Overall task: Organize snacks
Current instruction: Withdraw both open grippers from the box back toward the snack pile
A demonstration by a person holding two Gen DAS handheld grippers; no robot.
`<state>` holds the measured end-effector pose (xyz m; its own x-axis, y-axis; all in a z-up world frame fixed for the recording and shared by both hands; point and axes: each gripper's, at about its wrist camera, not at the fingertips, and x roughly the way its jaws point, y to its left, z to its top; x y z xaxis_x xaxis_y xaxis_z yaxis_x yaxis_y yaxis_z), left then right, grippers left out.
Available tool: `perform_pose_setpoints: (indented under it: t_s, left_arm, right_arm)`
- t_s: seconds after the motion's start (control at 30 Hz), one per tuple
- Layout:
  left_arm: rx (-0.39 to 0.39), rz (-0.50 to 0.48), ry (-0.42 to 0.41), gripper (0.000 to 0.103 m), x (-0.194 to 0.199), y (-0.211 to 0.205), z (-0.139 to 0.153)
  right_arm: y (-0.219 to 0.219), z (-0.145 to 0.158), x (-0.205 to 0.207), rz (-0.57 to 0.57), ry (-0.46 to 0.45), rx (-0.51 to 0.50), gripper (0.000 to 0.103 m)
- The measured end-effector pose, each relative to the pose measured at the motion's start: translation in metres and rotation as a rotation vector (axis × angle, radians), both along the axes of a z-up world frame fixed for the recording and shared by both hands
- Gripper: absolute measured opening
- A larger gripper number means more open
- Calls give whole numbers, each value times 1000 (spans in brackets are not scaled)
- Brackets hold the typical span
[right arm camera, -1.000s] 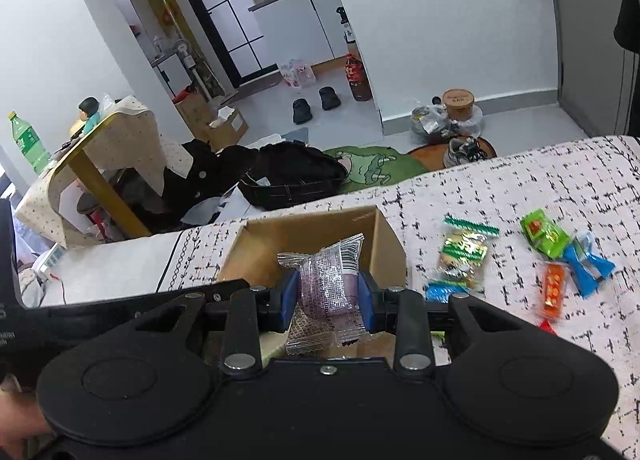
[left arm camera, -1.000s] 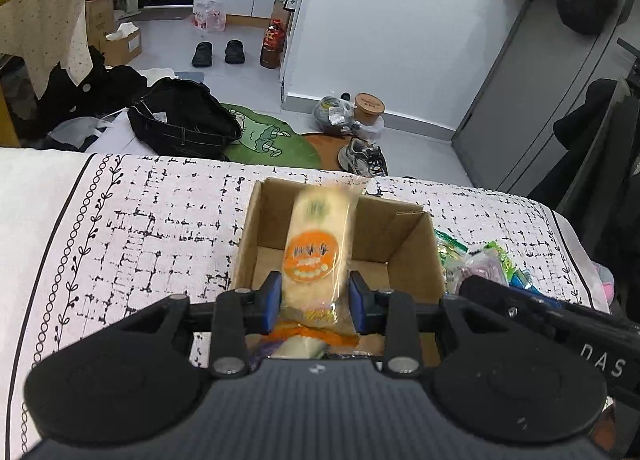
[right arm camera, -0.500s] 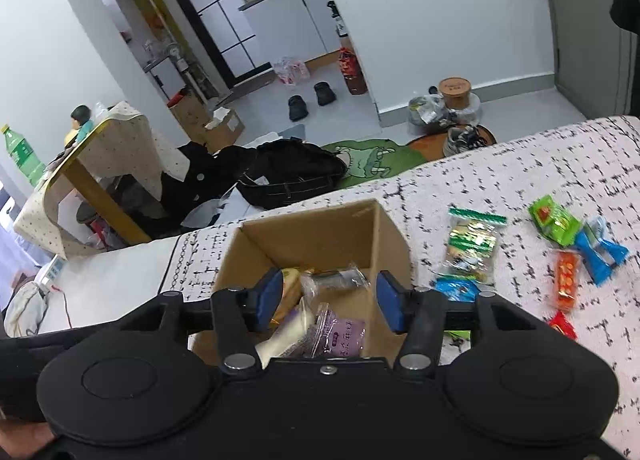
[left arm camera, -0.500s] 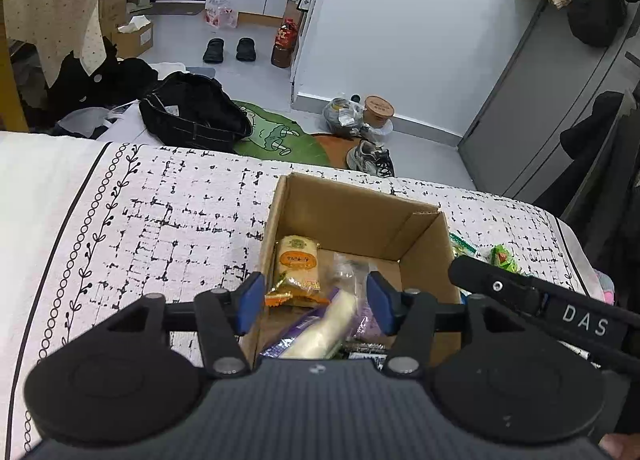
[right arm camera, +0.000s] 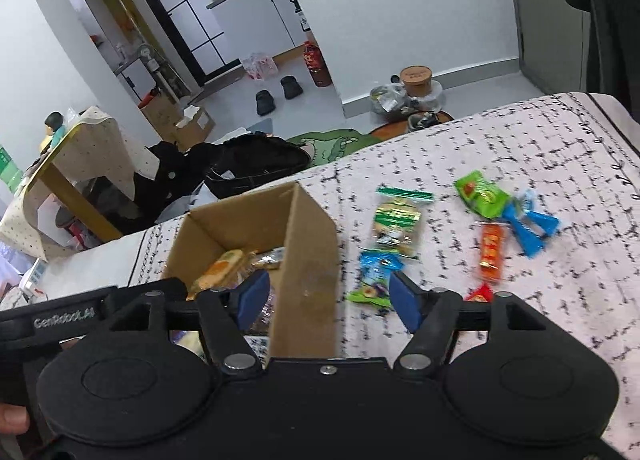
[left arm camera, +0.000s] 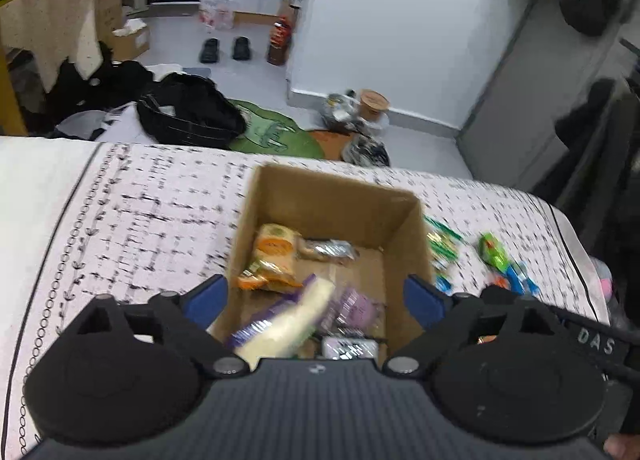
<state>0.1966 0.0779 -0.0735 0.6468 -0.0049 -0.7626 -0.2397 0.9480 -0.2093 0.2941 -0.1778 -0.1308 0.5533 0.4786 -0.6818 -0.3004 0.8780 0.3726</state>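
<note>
1. The left gripper (left arm camera: 316, 296) hangs over the open brown cardboard box (left arm camera: 328, 195); its jaws are opening wide and grip nothing.
2. The right gripper (right arm camera: 326, 298) straddles the box's right wall, jaws opening, holding nothing.
3. An orange-labelled snack packet (left arm camera: 272, 256) lies inside the box.
4. A green-striped wrapped snack (right arm camera: 396, 219) lies on the patterned bed cover (right arm camera: 560, 163), right of the box.

Two close wrist views angled down, both sharing the cardboard box (left arm camera: 328, 195) (right arm camera: 304, 244).
</note>
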Motion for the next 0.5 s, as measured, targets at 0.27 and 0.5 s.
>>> perform_pose_setpoints:
  t_s: [0.27, 0.5]
  left_arm:
    - [9, -66, 5, 101, -7, -26, 1]
    - [-8, -131, -2, 101, 0, -51, 8]
  right_arm:
    - [-29, 0, -4, -3, -1, -29, 77]
    - [-56, 0, -3, -3, -2, -52, 75]
